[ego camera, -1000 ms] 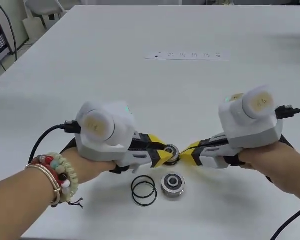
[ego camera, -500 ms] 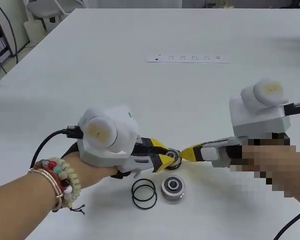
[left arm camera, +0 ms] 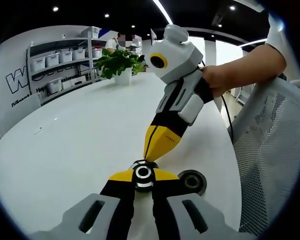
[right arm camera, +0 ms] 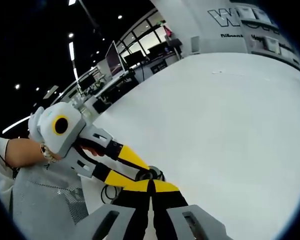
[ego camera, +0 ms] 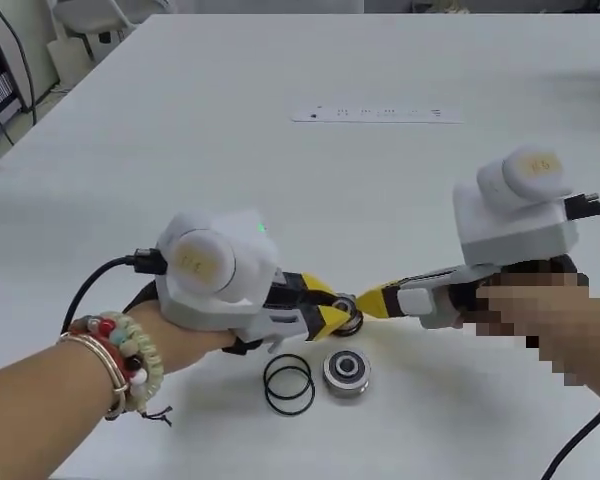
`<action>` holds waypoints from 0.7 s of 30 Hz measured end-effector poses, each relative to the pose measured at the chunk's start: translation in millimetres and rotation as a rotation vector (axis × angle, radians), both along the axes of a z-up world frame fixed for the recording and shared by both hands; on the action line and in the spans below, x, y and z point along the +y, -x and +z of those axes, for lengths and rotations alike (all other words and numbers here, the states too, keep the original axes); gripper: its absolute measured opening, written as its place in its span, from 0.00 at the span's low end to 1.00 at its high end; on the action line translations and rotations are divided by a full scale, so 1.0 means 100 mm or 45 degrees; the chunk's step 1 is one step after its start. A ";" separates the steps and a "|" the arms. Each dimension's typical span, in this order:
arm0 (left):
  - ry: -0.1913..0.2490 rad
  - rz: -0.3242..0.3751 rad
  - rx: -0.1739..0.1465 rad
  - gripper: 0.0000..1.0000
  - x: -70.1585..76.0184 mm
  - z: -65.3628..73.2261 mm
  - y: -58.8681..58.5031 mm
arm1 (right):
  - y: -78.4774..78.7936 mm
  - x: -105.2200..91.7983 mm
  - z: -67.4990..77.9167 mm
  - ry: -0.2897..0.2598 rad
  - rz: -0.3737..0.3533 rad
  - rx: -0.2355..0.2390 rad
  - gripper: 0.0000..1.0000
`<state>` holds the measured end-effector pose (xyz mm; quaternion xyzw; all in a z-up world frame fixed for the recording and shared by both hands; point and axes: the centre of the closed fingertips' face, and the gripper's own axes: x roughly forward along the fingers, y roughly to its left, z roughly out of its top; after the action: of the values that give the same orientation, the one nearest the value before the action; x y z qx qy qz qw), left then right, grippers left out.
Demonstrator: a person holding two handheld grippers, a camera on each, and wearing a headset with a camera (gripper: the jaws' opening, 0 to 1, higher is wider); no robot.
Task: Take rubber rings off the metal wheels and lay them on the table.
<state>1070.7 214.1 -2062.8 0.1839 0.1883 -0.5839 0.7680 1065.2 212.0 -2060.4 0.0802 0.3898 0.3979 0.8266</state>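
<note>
Now the right gripper (ego camera: 372,302) has drawn back rightward, jaws pressed together at the rim of the metal wheel (left arm camera: 142,173), which the left gripper (ego camera: 332,316) clamps above the table (ego camera: 280,170). Its rubber ring (right arm camera: 158,174) is probably being peeled off. Two freed rings (ego camera: 288,382) already lie below.

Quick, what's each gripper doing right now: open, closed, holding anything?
Left gripper: closed on a metal wheel.
Right gripper: closed, tip at that wheel; whether it holds anything cannot be told.
</note>
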 end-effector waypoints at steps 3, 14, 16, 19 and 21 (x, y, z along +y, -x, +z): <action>0.001 0.000 0.000 0.08 0.00 0.00 0.00 | 0.00 0.01 0.01 -0.003 0.006 -0.003 0.00; 0.015 0.009 0.012 0.08 0.00 0.00 0.01 | 0.00 0.04 0.01 0.000 0.035 -0.029 0.00; 0.028 0.012 0.013 0.08 0.00 0.00 0.01 | 0.00 0.03 0.01 0.019 0.044 -0.041 0.00; 0.031 0.010 0.011 0.08 -0.01 0.00 0.01 | 0.00 0.03 0.01 0.024 0.050 -0.047 0.00; 0.029 0.009 0.009 0.08 -0.01 0.00 0.01 | 0.00 0.03 0.01 0.022 0.054 -0.048 0.00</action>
<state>1070.0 213.1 -2063.1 0.1724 0.1850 -0.5838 0.7715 1064.9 215.0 -2059.3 0.0573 0.3791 0.4133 0.8260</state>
